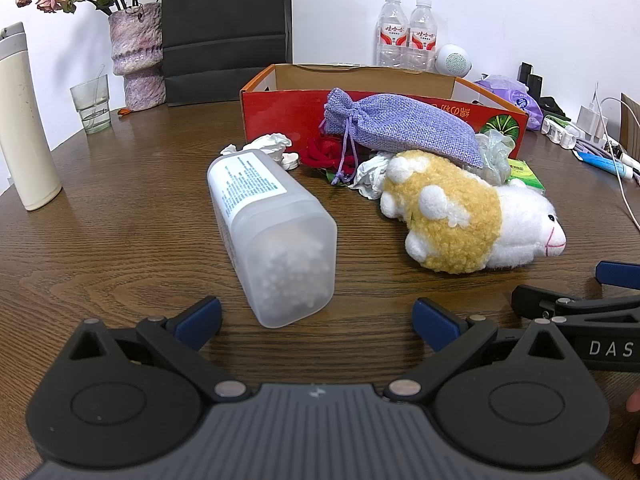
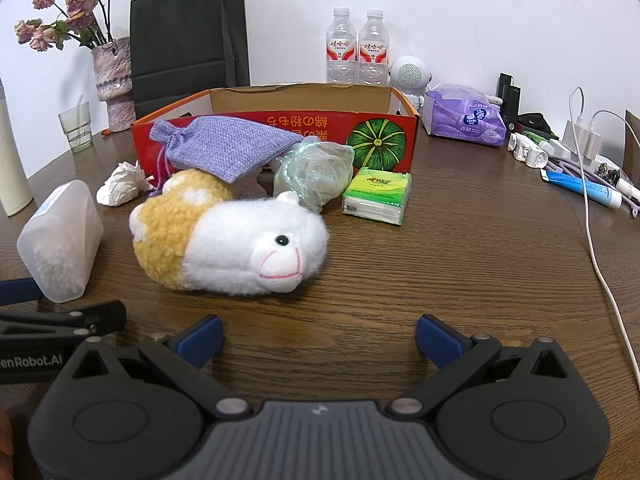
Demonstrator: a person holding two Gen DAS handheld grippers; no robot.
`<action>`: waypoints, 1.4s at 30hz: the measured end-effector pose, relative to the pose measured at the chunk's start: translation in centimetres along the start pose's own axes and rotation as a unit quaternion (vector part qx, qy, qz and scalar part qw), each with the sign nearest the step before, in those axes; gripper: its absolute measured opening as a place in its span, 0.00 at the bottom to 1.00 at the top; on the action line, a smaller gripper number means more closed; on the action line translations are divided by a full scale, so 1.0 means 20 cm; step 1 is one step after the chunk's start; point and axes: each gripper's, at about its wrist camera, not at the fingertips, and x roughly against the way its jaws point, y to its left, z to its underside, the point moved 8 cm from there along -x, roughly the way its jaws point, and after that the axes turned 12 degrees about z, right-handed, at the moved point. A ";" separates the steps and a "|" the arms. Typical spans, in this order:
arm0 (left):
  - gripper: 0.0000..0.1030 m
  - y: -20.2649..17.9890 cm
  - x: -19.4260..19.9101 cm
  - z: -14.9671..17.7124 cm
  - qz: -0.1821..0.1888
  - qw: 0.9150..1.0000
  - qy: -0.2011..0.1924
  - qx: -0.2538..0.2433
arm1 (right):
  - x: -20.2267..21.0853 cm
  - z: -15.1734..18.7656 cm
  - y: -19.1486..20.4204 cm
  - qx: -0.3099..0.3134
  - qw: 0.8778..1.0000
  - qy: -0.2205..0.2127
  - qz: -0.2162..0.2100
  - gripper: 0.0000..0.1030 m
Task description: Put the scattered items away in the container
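Wood-grain bench (image 1: 120, 240) against a white wall. Left hand-held gripper (image 1: 316, 320): fingers spread, empty, low over the bench. Frosted cotton-swab box (image 1: 272, 240) lies on its side just ahead, long axis running away toward the red cardboard container (image 1: 288, 116). Right hand-held gripper (image 2: 318, 338): likewise spread and empty; plush sheep (image 2: 228, 240) lies ahead and left of it. Purple pouch (image 2: 224, 144), crumpled tissues, and green tissue pack (image 2: 378, 192) lie outside the container's front wall. Judged: left is nearer the swab box.
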 end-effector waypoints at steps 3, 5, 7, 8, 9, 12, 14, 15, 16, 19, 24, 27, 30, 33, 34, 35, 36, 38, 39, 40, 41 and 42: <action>1.00 0.00 0.00 0.00 0.000 1.000 0.000 0.000 | 0.00 0.00 0.00 0.000 1.000 0.000 0.000 1.00; 1.00 0.00 0.00 0.00 0.000 1.000 0.000 0.000 | 0.00 0.00 0.00 0.000 1.000 0.000 0.000 1.00; 1.00 0.00 0.00 0.00 0.000 1.000 0.000 0.000 | 0.00 0.00 0.00 0.000 1.000 0.000 0.000 1.00; 1.00 0.00 0.00 0.00 0.000 1.000 0.000 0.000 | 0.00 0.00 0.00 0.000 1.000 0.000 0.000 1.00; 1.00 0.00 0.00 0.00 0.000 1.000 0.000 0.000 | 0.00 0.00 0.00 0.000 1.000 0.000 0.000 1.00; 1.00 -0.01 0.00 0.00 0.000 1.000 0.000 0.000 | 0.00 0.00 0.00 0.000 1.000 0.000 0.000 1.00; 1.00 -0.01 0.00 0.00 0.000 1.000 0.000 0.000 | 0.00 0.00 0.00 0.000 1.000 0.000 0.001 1.00; 1.00 -0.01 0.00 0.00 0.000 1.000 0.000 0.000 | 0.00 0.00 0.00 -0.001 1.000 0.000 0.001 1.00; 1.00 -0.01 0.00 0.00 0.000 1.000 0.000 0.000 | 0.00 0.00 0.00 -0.001 1.000 0.000 0.001 1.00; 1.00 -0.01 0.00 0.00 0.000 1.000 0.000 0.000 | 0.00 0.00 0.00 -0.002 1.000 0.001 0.003 1.00; 1.00 -0.01 0.00 0.00 -0.002 1.000 0.000 0.001 | 0.00 0.00 0.00 -0.002 1.000 0.001 0.003 1.00; 1.00 -0.01 -0.01 0.00 -0.002 1.000 0.000 0.001 | 0.00 0.00 0.00 -0.002 1.000 0.001 0.003 1.00; 1.00 -0.02 -0.01 0.00 -0.002 1.000 0.000 0.001 | 0.00 0.00 0.00 -0.002 1.000 0.001 0.003 1.00; 1.00 -0.02 -0.01 0.00 -0.003 1.000 -0.001 0.001 | 0.00 0.00 0.00 -0.002 1.000 0.001 0.003 1.00; 1.00 -0.02 -0.01 0.00 -0.003 1.000 -0.001 0.001 | 0.00 0.00 0.00 -0.002 1.000 0.001 0.003 1.00; 1.00 -0.02 -0.01 0.00 -0.003 1.000 0.000 0.001 | 0.00 0.00 0.00 -0.002 1.000 0.001 0.003 1.00; 1.00 -0.02 -0.01 0.00 -0.003 1.000 -0.001 0.001 | 0.00 0.00 0.00 -0.002 1.000 0.001 0.003 1.00; 1.00 -0.02 -0.01 0.00 -0.003 1.000 -0.001 0.001 | 0.00 0.00 0.00 -0.002 1.000 0.001 0.003 1.00; 1.00 -0.02 -0.01 0.00 -0.003 1.000 -0.001 0.001 | 0.00 0.00 0.00 -0.002 1.000 0.001 0.003 1.00; 1.00 -0.02 -0.01 0.00 -0.003 1.000 -0.001 0.001 | 0.00 0.00 0.00 -0.002 1.000 0.001 0.004 1.00; 1.00 -0.02 -0.01 0.00 -0.003 1.000 -0.001 0.001 | 0.00 0.00 0.00 -0.002 1.000 0.001 0.004 1.00; 1.00 -0.02 -0.01 0.00 -0.003 1.000 -0.001 0.001 | 0.00 0.00 0.00 -0.002 1.000 0.001 0.004 1.00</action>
